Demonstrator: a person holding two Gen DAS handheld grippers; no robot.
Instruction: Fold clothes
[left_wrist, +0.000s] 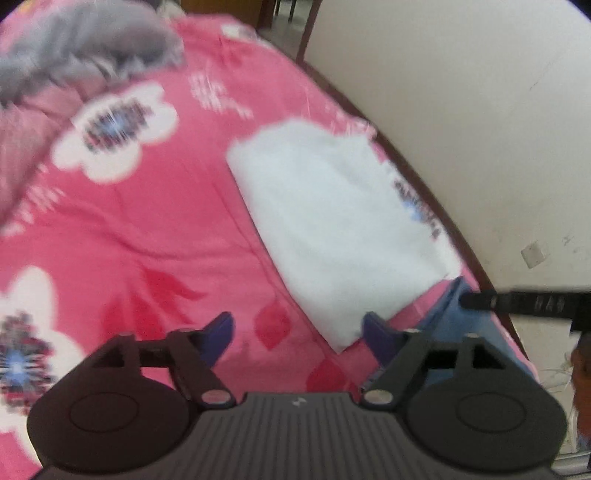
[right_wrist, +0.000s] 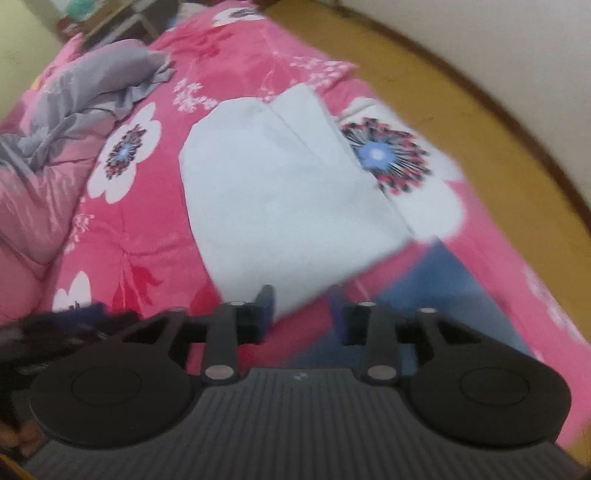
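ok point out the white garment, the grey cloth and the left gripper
white garment (right_wrist: 280, 192), right wrist view, middle of its folded top layer
grey cloth (right_wrist: 92, 85), right wrist view, its bunched folds
left gripper (left_wrist: 297, 332), left wrist view, midway between fingertips

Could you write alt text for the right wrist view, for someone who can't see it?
A folded white cloth lies on a pink floral bedspread, just beyond the open, empty right tool. Crumpled grey fabric sits at the far left.

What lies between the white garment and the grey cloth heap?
In the right wrist view, only the pink quilt and its printed flower lie between the white garment and the grey cloth heap.
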